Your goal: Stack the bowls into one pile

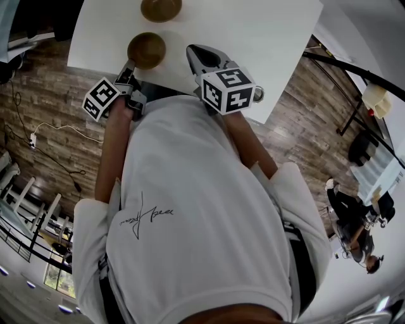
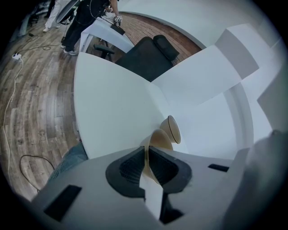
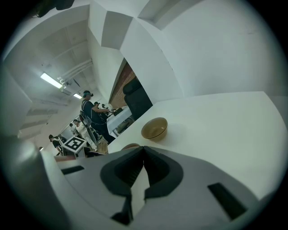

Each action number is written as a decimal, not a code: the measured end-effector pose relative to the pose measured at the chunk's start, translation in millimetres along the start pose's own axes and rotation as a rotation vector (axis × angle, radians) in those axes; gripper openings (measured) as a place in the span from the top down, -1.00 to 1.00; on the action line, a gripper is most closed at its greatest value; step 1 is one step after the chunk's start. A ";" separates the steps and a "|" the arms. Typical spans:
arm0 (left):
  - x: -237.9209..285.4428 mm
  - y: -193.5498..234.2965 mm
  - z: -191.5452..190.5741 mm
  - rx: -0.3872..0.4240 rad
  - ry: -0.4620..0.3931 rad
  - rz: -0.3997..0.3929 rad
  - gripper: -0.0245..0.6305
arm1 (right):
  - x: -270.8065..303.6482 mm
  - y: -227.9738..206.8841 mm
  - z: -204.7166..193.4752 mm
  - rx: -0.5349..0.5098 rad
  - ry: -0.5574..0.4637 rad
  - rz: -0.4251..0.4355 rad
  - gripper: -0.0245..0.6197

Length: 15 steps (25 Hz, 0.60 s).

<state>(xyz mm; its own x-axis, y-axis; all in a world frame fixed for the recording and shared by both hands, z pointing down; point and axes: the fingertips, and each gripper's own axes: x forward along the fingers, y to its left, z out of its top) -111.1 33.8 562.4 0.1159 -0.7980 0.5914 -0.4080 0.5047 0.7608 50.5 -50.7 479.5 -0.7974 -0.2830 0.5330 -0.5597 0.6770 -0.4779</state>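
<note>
**Left gripper** (image 2: 147, 151): the jaws are clamped on the rim of the near bowl (image 2: 158, 141), with the thin bowl wall running between the two dark pads. A pinch on the rim leaves the bowl's underside free, which would suit lowering it into another bowl. Whether the bowl rests on the tabletop (image 2: 112, 112) or is just lifted cannot be told.

**Right gripper** (image 3: 144, 151): the jaws are together with nothing between them. It is held above the tabletop beside the left gripper, probably so that it stays out of the way.

**Bowls**: in the head view the near bowl (image 1: 146, 50) sits close to the near edge of the tabletop (image 1: 266, 38), towards its left corner and right at the left gripper (image 1: 128, 71). The far bowl (image 1: 161, 9) stands further in from that edge, near the first but apart from it, upright and open-side up. It is the likely base of the pile. The right gripper view shows the far bowl (image 3: 155, 128) empty. No stack has been made yet.

**Surroundings**: the tabletop between the two bowls is bare, so nothing blocks the short path from one to the other. The right gripper (image 1: 201, 56) lies to the right of that path. Beyond the far edge of the table are a black office chair (image 2: 148, 56), a wood floor (image 2: 31, 103) with a cable (image 2: 10, 96), and people standing well away.
</note>
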 end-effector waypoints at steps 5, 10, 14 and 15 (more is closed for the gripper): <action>-2.8 -0.4 4.1 -0.012 -0.007 -0.007 0.81 | 1.2 1.1 0.3 0.005 0.002 0.000 0.89; -4.8 -3.1 5.0 -0.020 -0.016 -0.015 0.81 | 1.3 1.4 -2.4 0.005 0.005 0.006 0.89; -7.1 -7.9 7.3 -0.016 -0.015 -0.023 0.81 | -0.1 0.0 -0.7 0.009 0.001 0.005 0.89; -7.5 -8.8 7.7 -0.014 -0.015 -0.023 0.81 | -0.5 -1.0 -0.5 0.011 0.000 0.003 0.89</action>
<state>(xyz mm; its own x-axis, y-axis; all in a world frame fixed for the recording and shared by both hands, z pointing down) -115.4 32.9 549.2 0.1110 -0.8142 0.5699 -0.3929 0.4908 0.7777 51.6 -51.0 480.0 -0.7990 -0.2807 0.5318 -0.5598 0.6704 -0.4870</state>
